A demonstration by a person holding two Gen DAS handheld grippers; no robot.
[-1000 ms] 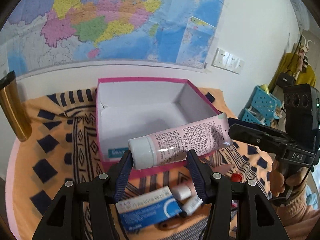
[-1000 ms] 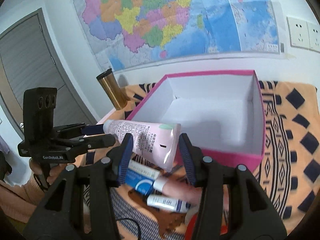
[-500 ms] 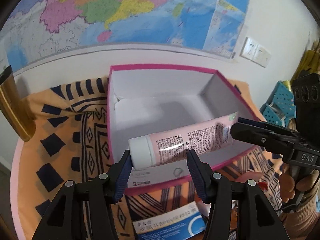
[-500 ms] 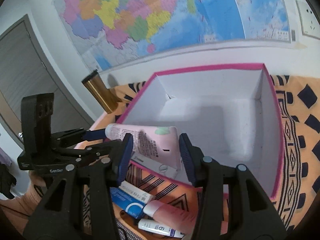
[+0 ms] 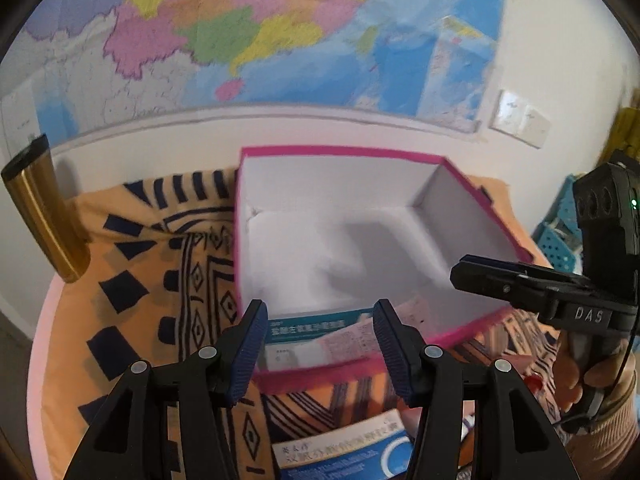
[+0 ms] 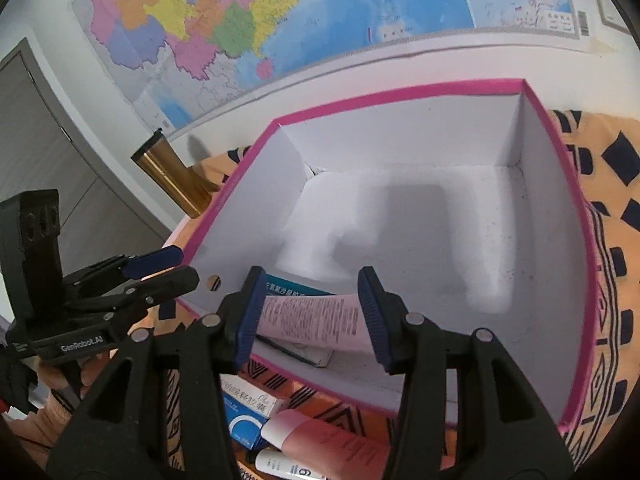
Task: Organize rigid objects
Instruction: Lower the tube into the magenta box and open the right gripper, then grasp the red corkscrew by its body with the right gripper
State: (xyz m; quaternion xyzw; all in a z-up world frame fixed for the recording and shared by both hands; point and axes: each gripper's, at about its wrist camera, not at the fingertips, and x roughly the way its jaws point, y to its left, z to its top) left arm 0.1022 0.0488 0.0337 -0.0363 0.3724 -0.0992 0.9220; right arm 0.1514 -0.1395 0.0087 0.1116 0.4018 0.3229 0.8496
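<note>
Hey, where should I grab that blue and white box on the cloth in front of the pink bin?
Grip the blue and white box across its short width, coming straight down from above. It lies flat on the cloth, with tubes crowding one side.

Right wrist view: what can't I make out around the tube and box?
- Tube grip: right gripper flanks it; whether it presses is unclear, and the left view blurs it.
- Carton: mostly under the tube.
- Box near wall: partly behind the fingers.
- White tube outside: cut by bottom edge.
</note>
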